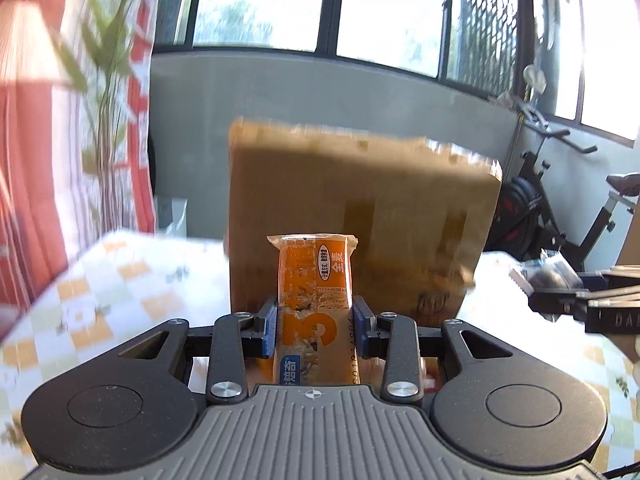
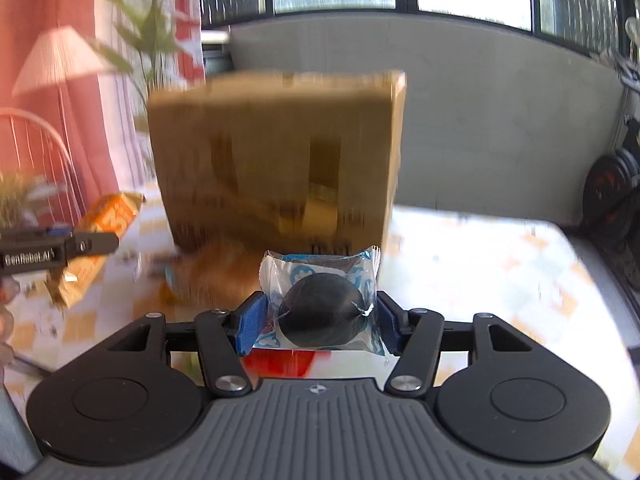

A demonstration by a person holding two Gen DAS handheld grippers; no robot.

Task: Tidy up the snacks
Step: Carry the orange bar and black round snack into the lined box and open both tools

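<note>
Nearest my lens on the left, the left gripper [image 1: 315, 330] is clamping an orange snack bar [image 1: 314, 304] between its blue pads, the bar standing on end and poking forward toward the cardboard box [image 1: 360, 216]. On the other side, the right gripper [image 2: 318, 322] is pinching a clear-and-blue wrapped round dark cookie [image 2: 320, 312] by the sides of its wrapper. Both snacks are hanging clear above the checked tablecloth [image 1: 120, 280], in front of the box's near wall, which is blurred in both views.

I am judging this to be the carry toward the box. To do it well I am keeping both grips steady, since the cookie's wrapper looks slippery and is held only at its edges, and I am aiming to clear the box's top rim before tipping anything in. I cannot tell from here whether the top is open. The two grippers are working close together, so I am watching that they stay apart at the rim.

As for writing, the bar is showing a large white "3" and Chinese characters I cannot read reliably, plus a faint printed code down its edge. In the right view, the left gripper's side is reading roughly "GenRobot.AI". The box print is too blurred.
</note>
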